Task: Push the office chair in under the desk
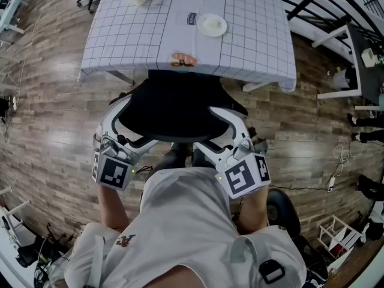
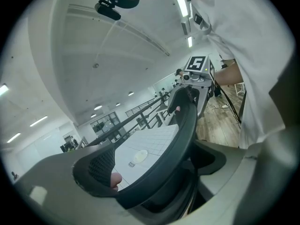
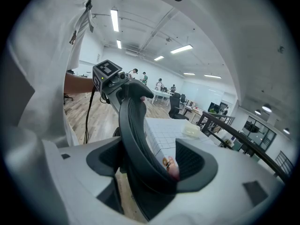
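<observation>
2 grippers point(image 1: 123, 131) point(image 1: 222, 134), 1 chair point(image 1: 174, 110), 1 desk point(image 1: 252, 41)

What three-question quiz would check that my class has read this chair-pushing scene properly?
1. True or false: the office chair's backrest passes between the jaws of both the left gripper and the right gripper.
2. What covers the desk? A) white grid-patterned cloth B) red towel C) newspaper
3. Which round thing lies on that cloth?
Key: 1 true; 2 A; 3 a small white plate.
</observation>
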Demonstrator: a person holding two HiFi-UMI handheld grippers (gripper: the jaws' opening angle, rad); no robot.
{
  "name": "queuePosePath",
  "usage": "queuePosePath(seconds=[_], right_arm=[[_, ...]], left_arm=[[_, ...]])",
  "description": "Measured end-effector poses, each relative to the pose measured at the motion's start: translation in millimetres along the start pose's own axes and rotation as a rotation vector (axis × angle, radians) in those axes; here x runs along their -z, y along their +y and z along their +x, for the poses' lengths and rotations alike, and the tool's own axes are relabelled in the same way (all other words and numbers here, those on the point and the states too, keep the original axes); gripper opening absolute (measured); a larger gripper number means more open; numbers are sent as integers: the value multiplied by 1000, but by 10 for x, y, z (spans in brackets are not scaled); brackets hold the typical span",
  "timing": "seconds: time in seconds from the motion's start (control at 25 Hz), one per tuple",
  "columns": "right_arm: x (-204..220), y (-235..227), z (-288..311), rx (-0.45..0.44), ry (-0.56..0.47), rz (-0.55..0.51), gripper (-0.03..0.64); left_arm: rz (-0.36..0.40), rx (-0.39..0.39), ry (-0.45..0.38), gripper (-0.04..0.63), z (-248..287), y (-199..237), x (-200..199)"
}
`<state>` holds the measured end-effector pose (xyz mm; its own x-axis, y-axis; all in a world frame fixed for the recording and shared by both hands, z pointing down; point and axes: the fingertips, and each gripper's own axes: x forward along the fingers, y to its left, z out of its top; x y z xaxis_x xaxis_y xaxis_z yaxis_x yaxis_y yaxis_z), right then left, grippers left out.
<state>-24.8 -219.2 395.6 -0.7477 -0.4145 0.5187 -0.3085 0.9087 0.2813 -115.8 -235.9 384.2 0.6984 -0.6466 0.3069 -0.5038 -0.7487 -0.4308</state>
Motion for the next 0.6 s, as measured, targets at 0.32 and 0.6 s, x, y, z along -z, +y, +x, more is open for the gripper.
queuePosePath(seconds=[0.32, 0.6], right_arm=[[-20, -135, 164, 23, 12, 10, 344], [-60, -282, 351, 54, 22, 16, 345]], left_arm=[[9, 0, 3, 488, 63, 170, 97], [19, 3, 10, 488, 119, 377, 204]])
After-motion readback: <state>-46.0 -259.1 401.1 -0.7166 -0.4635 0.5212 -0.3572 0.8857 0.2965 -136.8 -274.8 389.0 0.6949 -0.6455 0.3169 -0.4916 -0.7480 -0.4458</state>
